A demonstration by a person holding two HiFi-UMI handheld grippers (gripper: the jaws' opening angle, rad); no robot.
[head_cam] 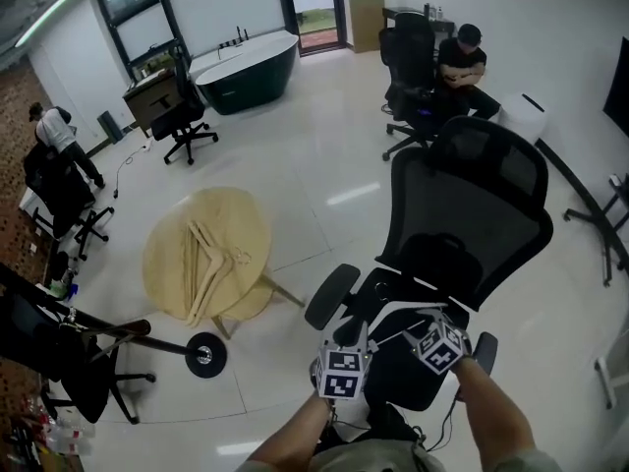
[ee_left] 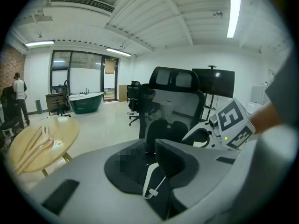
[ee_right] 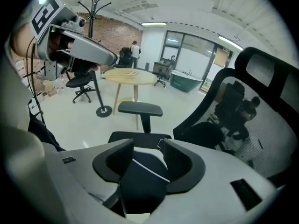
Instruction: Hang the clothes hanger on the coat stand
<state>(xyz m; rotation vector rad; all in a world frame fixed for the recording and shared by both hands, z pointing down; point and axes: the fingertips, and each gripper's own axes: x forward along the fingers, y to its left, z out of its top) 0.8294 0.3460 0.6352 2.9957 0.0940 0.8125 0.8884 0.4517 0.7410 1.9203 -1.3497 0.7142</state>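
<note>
Several wooden clothes hangers (head_cam: 204,262) lie on a round wooden table (head_cam: 167,254) to my left; the left gripper view shows the hangers (ee_left: 33,144) too. The coat stand (ee_right: 96,55) rises beside that table, its round base (head_cam: 206,354) on the floor. Both grippers hover low over a black office chair (head_cam: 462,224), far from the hangers. My right gripper (ee_right: 144,148) is open, with only the chair seat showing between its pads. My left gripper (ee_left: 149,158) holds nothing; its pads stand a little apart, and one of them is partly hidden by a blurred patch.
A person (head_cam: 464,67) sits in a chair at the back right, and another (head_cam: 51,131) stands at the far left. Other office chairs (head_cam: 182,131), a dark bathtub (head_cam: 246,72) and a desk leg (head_cam: 595,219) ring the glossy white floor.
</note>
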